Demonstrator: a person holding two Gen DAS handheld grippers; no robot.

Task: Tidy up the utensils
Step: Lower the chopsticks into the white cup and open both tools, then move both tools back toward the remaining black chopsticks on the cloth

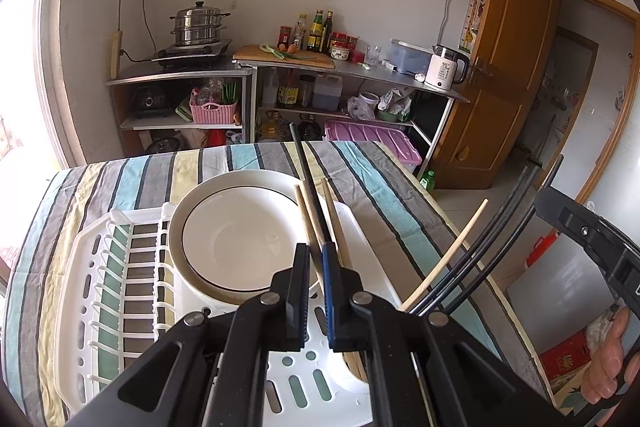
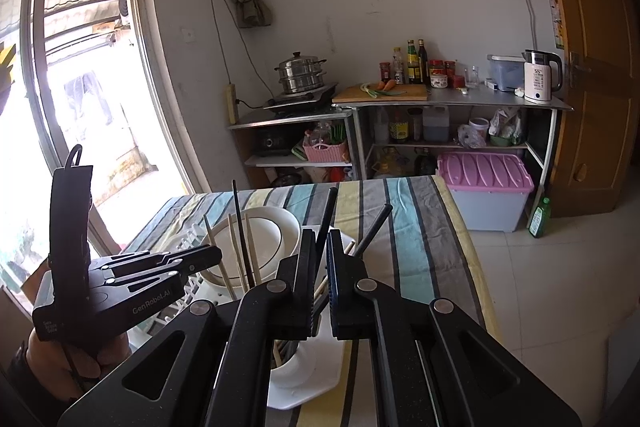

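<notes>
Left gripper [image 1: 318, 251] is pinching one black chopstick [image 1: 306, 179] between narrow jaws, holding it upright over the white bowl [image 1: 236, 227] in the dish rack [image 1: 116, 275]. Wooden chopsticks [image 1: 306, 223] are standing just beside it.

Right gripper [image 2: 320, 247] is sitting nearly closed above the white utensil cup [image 2: 292, 371]; whether it is clamping one of the dark chopsticks [image 2: 326, 215] there, I cannot tell.

Striped surface [image 1: 400, 195] is carrying rack and cup.

Judging the step: sorting black from wooden. Keeping the stick vertical, clearing its neighbours, then lowering tip-first into the cup should be avoiding snags.
</notes>
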